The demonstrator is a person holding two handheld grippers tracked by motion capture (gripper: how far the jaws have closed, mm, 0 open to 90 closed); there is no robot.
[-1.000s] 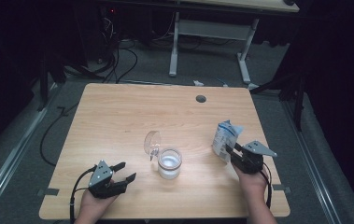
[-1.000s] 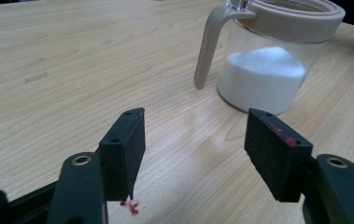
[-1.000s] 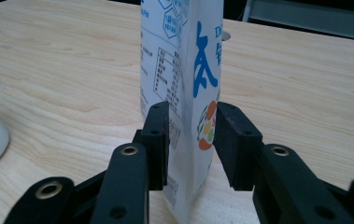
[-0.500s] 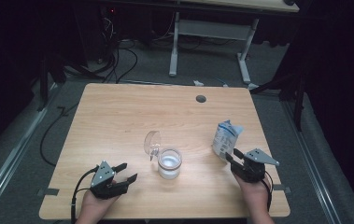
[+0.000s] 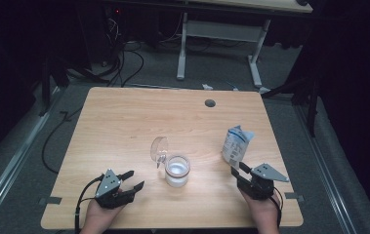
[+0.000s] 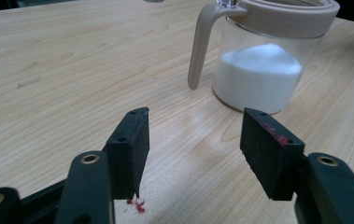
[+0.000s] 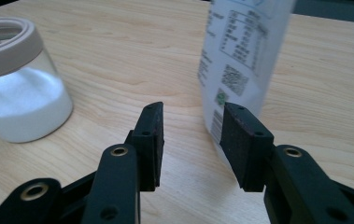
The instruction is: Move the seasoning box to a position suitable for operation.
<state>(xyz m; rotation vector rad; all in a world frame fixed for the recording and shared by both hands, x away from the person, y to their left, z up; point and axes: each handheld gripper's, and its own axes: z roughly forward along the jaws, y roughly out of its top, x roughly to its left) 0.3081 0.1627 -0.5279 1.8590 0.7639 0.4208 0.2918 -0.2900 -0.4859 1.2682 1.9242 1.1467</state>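
Tabletop: right claw has backed off the pouch, empty.

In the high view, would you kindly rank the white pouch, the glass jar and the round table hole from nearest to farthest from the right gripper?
From the right gripper:
1. White pouch, standing just beyond its jaws.
2. Glass jar, to its left near the table's middle, lid flipped open.
3. Round table hole, near the far edge.

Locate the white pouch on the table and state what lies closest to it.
In the high view the white pouch stands upright at the table's right side, just beyond the open right gripper and to the right of the glass jar of white powder.
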